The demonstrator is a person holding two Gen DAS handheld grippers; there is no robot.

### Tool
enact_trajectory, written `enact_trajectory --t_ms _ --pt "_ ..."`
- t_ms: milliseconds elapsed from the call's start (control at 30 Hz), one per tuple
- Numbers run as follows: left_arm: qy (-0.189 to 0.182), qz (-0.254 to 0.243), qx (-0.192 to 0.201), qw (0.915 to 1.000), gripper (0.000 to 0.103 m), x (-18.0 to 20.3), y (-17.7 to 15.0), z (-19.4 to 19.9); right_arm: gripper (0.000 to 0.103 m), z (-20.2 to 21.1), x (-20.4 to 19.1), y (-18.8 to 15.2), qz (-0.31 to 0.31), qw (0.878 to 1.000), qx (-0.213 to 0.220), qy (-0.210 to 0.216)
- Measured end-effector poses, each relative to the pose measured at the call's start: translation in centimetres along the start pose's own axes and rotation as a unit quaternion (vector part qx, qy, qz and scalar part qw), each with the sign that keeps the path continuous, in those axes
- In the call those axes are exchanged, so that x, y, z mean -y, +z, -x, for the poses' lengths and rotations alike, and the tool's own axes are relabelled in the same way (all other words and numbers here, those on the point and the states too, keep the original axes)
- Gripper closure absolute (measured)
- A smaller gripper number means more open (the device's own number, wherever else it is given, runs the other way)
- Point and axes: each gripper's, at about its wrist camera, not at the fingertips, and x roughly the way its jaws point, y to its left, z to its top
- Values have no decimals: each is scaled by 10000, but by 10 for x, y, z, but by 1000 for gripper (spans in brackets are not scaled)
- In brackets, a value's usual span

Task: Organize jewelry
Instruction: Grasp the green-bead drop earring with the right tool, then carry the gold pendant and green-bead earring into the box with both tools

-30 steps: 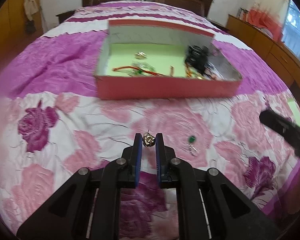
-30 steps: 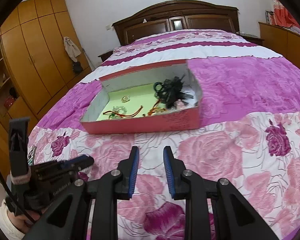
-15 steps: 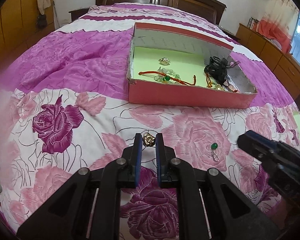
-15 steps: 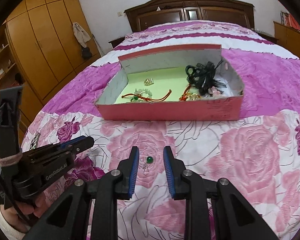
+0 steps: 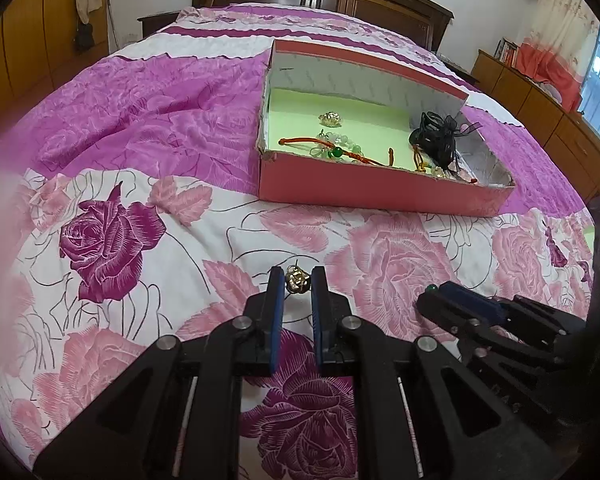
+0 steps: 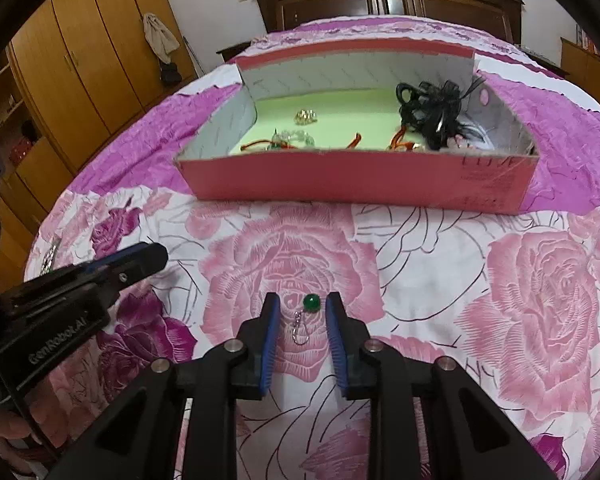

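A small gold flower earring [image 5: 297, 279] is pinched between the tips of my left gripper [image 5: 297, 282], held just above the bedspread. A green bead earring with a silver hook [image 6: 310, 303] lies on the bedspread between the open fingers of my right gripper [image 6: 302, 305], untouched by the pads. The red cardboard box [image 5: 384, 193] [image 6: 356, 184] sits further back on the bed. It holds a second gold piece [image 5: 330, 119], a red cord bracelet [image 5: 332, 150], pale beads and a black hair bow [image 5: 438, 140].
The bed has a pink and purple rose-print cover [image 5: 112, 240]. Wooden wardrobes [image 6: 80, 60] stand on the left, a dark headboard [image 6: 388, 0] behind, a low cabinet [image 5: 540, 120] on the right. My right gripper shows in the left wrist view [image 5: 460, 308].
Both grippers have moved forward and lower toward the box. The right gripper has come down around the green bead earring. The left gripper keeps its hold on the gold earring.
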Motion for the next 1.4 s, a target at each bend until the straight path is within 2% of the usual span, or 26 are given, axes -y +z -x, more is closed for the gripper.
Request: enact_trajectory --t_ms 333,500,767,1067,1400 --pt "33 -25 1 10000 98 1 -1 -1 92 -10 2 -2 -18 9999 -156 -23" --pt "49 -45 39 10000 98 4 0 3 93 -5 5 -2 -68 9999 -94 45" --pt "11 -105 182 9998 98 13 6 15 93 22 11 3 -106 9993 283 211" --pt "-33 -235 442 9987 98 30 25 23 93 54 11 16 79 9966 803 144" --pt "-2 -436 704 9966 98 47 56 17 93 63 18 45 186 9930 1164 100"
